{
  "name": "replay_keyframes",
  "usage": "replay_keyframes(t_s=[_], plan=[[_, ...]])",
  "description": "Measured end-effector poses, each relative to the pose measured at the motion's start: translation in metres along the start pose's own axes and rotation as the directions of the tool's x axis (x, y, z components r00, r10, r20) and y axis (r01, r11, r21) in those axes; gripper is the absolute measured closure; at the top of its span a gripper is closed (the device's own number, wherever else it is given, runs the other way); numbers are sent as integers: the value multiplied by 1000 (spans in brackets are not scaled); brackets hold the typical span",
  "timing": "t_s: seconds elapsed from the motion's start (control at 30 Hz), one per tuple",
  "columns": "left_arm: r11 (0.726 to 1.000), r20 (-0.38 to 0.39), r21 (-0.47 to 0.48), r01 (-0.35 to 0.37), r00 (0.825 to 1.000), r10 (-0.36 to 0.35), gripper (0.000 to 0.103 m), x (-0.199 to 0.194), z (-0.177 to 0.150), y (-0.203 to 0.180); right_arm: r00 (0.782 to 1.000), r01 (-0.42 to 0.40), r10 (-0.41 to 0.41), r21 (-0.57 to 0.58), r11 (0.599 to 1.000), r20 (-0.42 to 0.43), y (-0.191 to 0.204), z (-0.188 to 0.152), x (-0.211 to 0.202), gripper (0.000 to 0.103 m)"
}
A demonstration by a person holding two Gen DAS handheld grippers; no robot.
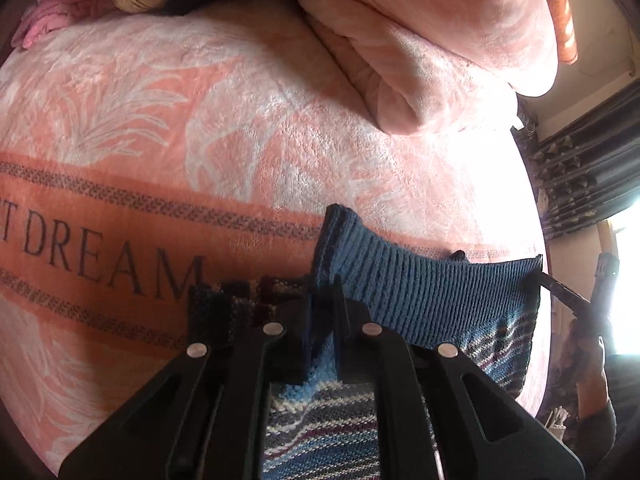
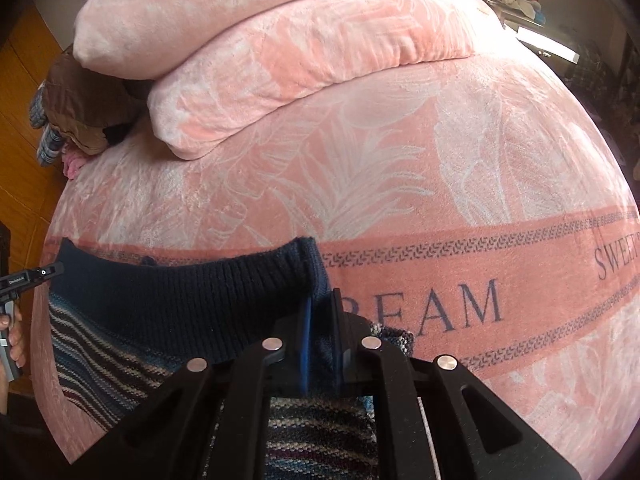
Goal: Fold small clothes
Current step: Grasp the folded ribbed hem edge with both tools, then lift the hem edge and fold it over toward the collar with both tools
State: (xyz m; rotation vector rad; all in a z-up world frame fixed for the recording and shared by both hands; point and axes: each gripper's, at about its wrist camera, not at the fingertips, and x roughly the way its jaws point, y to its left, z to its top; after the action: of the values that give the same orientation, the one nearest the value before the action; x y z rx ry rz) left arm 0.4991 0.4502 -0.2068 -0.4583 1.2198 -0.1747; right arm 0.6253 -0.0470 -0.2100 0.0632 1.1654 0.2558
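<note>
Pink bed blanket [image 1: 280, 128] carries striped knit sweater [image 1: 420, 292]. Left hand-held gripper [image 1: 322, 300] and right hand-held gripper [image 2: 320, 308] each pinch its ribbed hem, jaws nearly closed.

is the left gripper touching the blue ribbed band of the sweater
Touching. The left wrist view shows the left gripper with its fingers closed on a fold of the ribbed band.

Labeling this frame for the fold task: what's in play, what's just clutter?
In play:
striped knit sweater with its ribbed navy hem
left tool, right tool, both clamped on that hem

Clutter:
pink bedspread
folded pink blankets
brown jacket
dark curtain
</note>
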Motion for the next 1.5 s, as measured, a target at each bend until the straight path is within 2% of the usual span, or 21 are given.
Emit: replay_keyframes(t_s=[0.1,0.37,0.5,0.67,0.93,1.07,1.23,1.33,1.37,1.4,1.43,1.47,1.5], plan=[[1000,-6,-8,-15,1000,15,97,9,8,3,1000,8,-8,12,1000,-10,0,9,11,95],[996,-86,-66,-53,995,47,97,67,8,32,997,22,-18,47,999,-73,-13,7,62,95],[996,-93,-76,-52,995,45,96,77,8,38,996,22,-17,57,998,-91,-17,5,77,95],[996,-91,-47,-81,993,76,96,79,8,33,994,33,-26,67,997,-108,-21,0,94,94],[999,38,-9,-37,999,38,97,42,16,13,1000,11,-10,68,998,-18,-20,10,61,95],[998,30,-28,-64,997,65,97,53,19,16,999,29,-28,59,998,-20,-18,13,64,95],[992,-30,-50,-113,993,112,96,81,16,28,998,47,-44,69,997,-36,-22,9,87,95],[991,-29,-79,-110,994,108,90,83,11,35,997,45,-41,66,997,-63,-25,0,104,93],[989,-13,-90,-121,993,121,81,77,10,36,998,43,-40,61,997,-48,-24,-2,102,92],[983,19,-106,-149,988,152,72,67,7,36,999,36,-34,62,997,-35,-25,-3,97,87],[978,67,-123,-167,982,176,58,52,3,35,999,38,-37,61,997,-16,-25,-6,87,76],[979,111,-123,-163,978,177,56,38,-3,31,999,35,-36,49,998,17,-23,-9,74,71],[986,147,-105,-128,979,143,56,26,-8,25,999,12,-14,37,999,50,-21,-13,61,71]])
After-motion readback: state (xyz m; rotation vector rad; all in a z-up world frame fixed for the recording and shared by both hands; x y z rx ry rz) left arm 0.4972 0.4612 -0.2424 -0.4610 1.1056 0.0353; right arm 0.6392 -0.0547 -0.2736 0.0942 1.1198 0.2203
